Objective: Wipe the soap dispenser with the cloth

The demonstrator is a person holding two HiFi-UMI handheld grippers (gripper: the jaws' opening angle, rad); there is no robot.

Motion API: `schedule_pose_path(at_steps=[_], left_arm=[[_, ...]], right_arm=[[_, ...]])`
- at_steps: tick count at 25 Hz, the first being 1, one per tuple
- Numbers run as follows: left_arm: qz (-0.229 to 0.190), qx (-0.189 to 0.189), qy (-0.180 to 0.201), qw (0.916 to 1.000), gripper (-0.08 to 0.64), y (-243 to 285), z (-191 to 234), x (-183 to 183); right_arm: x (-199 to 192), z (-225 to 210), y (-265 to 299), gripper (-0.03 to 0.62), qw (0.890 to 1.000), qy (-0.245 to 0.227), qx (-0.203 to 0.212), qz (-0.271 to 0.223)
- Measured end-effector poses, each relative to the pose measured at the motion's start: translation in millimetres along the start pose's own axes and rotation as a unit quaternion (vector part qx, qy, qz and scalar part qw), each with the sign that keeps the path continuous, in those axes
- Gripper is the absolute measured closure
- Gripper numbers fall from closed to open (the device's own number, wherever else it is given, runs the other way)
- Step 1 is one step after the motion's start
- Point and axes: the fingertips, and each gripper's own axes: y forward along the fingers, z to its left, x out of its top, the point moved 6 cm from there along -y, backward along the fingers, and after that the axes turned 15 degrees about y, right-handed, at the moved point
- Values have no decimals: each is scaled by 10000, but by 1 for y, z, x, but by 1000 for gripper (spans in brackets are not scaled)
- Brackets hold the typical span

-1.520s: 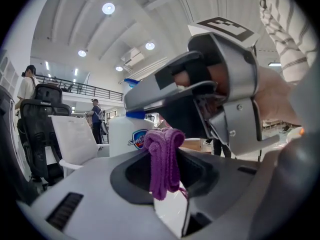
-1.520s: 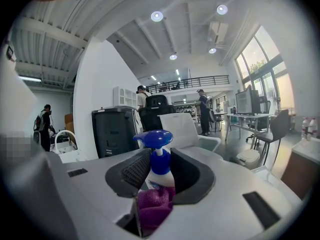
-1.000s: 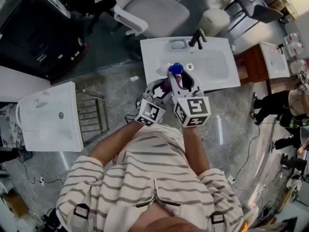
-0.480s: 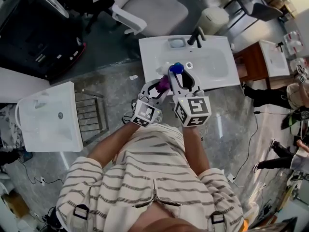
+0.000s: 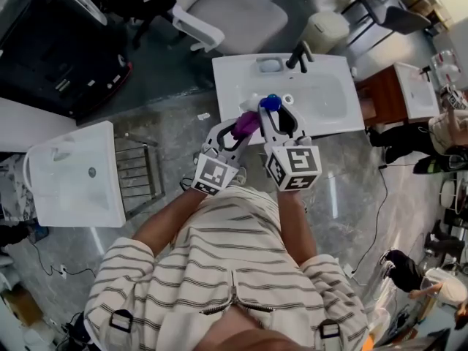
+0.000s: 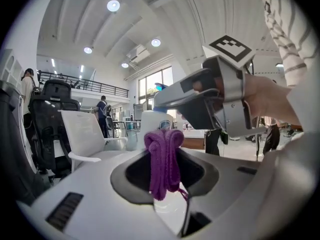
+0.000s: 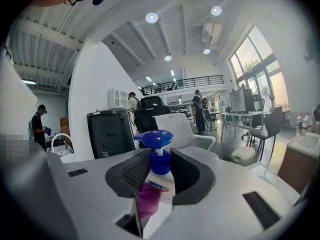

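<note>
right tongs (image 7: 160,173): clamped on the soap dispenser (image 7: 161,188), one ribbed pad on each side of the white bottle, with the blue pump head upright above them.
left tongs (image 6: 165,175): closed on the purple cloth (image 6: 163,154), which stands bunched above the pads with a loose thread hanging below.
cloth and bottle: the cloth lies against the bottle's lower left side. in the left gripper view the bottle stands right behind the bunch.
the two tongs: side by side, the left one angled in toward the right one, and both marker cubes on the near side toward the person.
where the dispenser is: held in the right tongs over the near left part of a white washbasin (image 5: 329,104).
washbasin: a black tap (image 5: 298,55) stands at its far edge.
person: wears a striped shirt (image 5: 234,269), with one hand on each tool.
further out: a pale office chair (image 5: 238,17) stands beyond the basin. a second white basin (image 5: 73,174) sits well to the left on the grey floor (image 5: 168,130).
</note>
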Motion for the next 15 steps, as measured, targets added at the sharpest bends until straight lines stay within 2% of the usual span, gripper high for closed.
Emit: schedule_pose_path(at_steps=[4, 15], left_arm=[[-97, 137, -103, 9998, 440, -9, 8, 5], [-227, 190, -215, 9993, 440, -16, 15, 7]], right_arm=[[0, -2, -2, 459, 10000, -18, 13, 14], [1, -4, -5, 459, 9999, -85, 48, 41]])
